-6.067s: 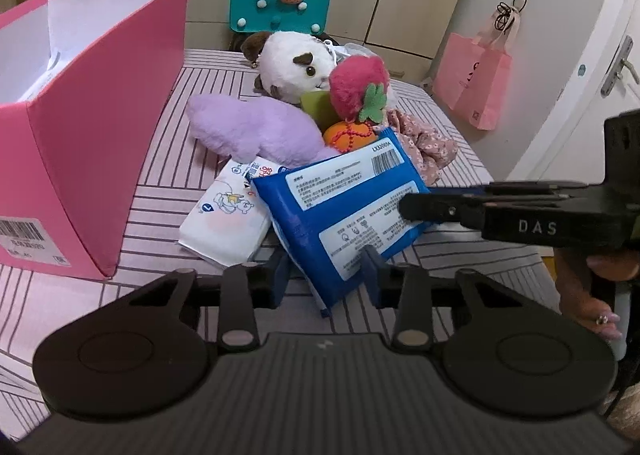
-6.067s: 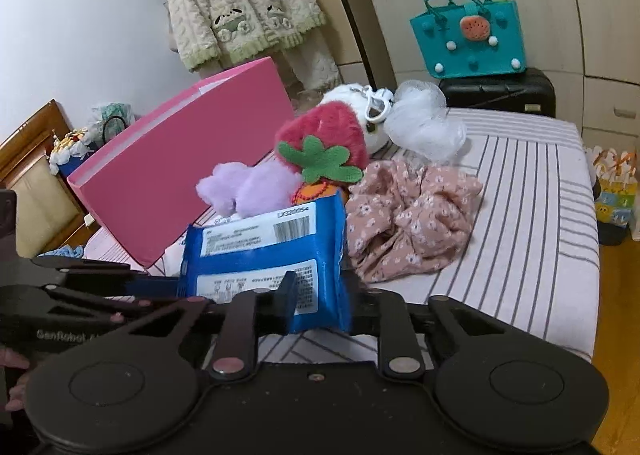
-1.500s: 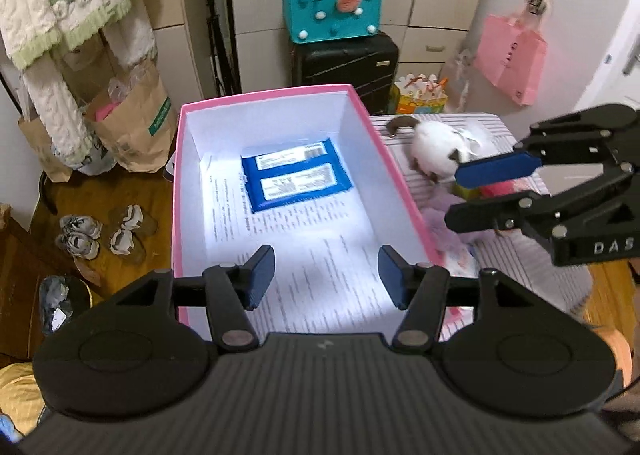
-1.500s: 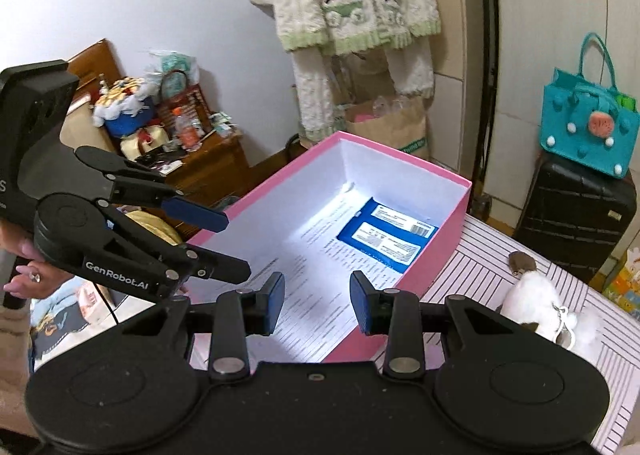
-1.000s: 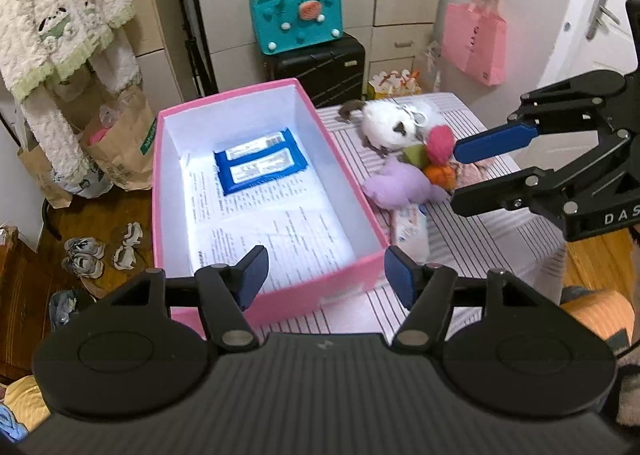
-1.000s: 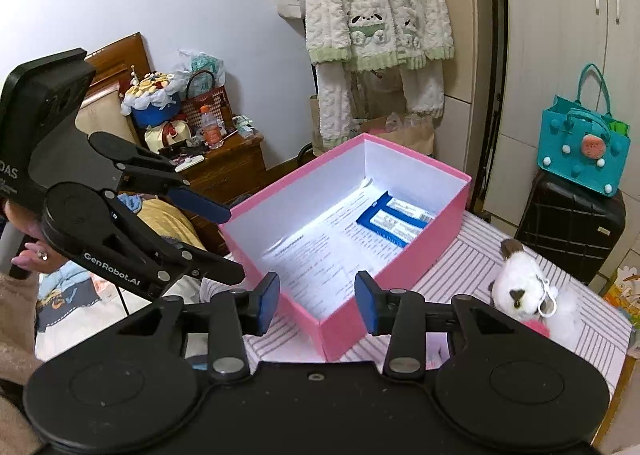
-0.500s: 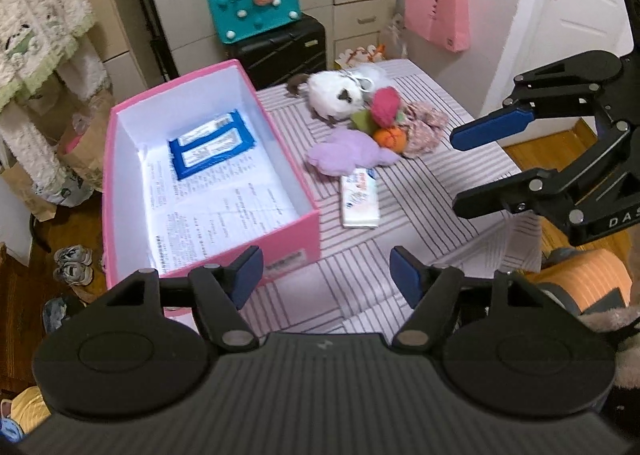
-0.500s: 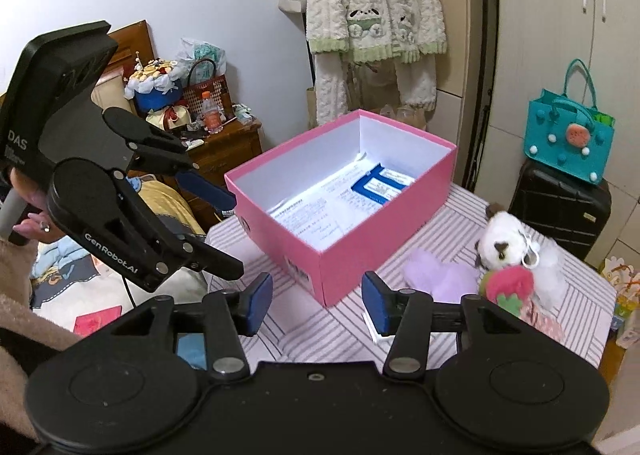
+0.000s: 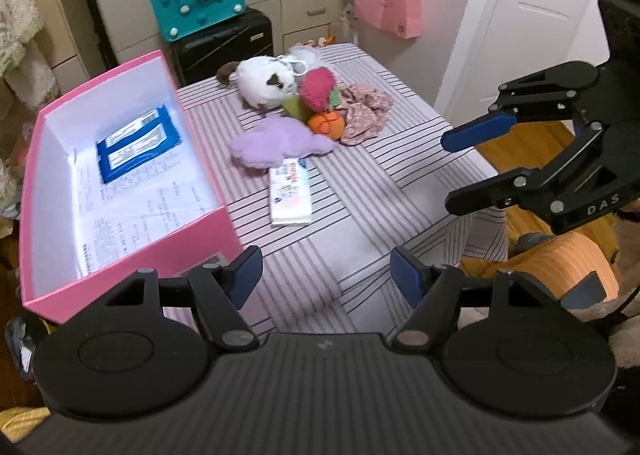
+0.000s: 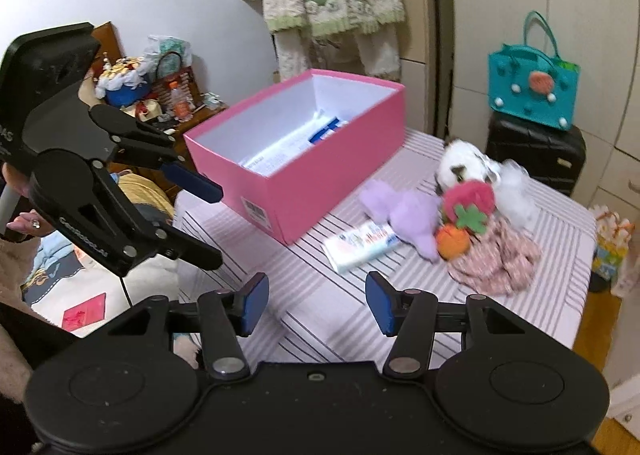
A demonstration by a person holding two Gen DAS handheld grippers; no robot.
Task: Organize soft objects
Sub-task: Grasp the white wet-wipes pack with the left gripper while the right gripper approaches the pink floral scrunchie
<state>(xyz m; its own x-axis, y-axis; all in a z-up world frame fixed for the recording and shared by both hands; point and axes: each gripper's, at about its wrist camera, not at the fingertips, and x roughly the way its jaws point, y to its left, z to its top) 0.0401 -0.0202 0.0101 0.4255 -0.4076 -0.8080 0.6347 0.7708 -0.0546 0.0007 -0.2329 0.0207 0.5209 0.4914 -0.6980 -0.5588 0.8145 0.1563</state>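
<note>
While both jaws spread empty | fluffy lilac plush [image 9: 280, 141] | rigid pink box [image 9: 132, 239]

"DAS" on right tongs [image 9: 460, 171].

An open pink box [image 9: 132, 251] with white inner walls is set along the left edge of a striped table [image 9: 360, 215]; a blue wipes packet [image 9: 136, 141] lies flat at its far end. Just beside the box's right wall lies a white tissue pack [image 9: 290, 191]. Toward the far edge are clustered a lilac plush [image 9: 280, 139], a white plush animal [image 9: 266, 83], a strawberry plush [image 9: 318, 83], an orange plush [image 9: 326, 123] and a floral cloth [image 9: 366, 111].
</note>
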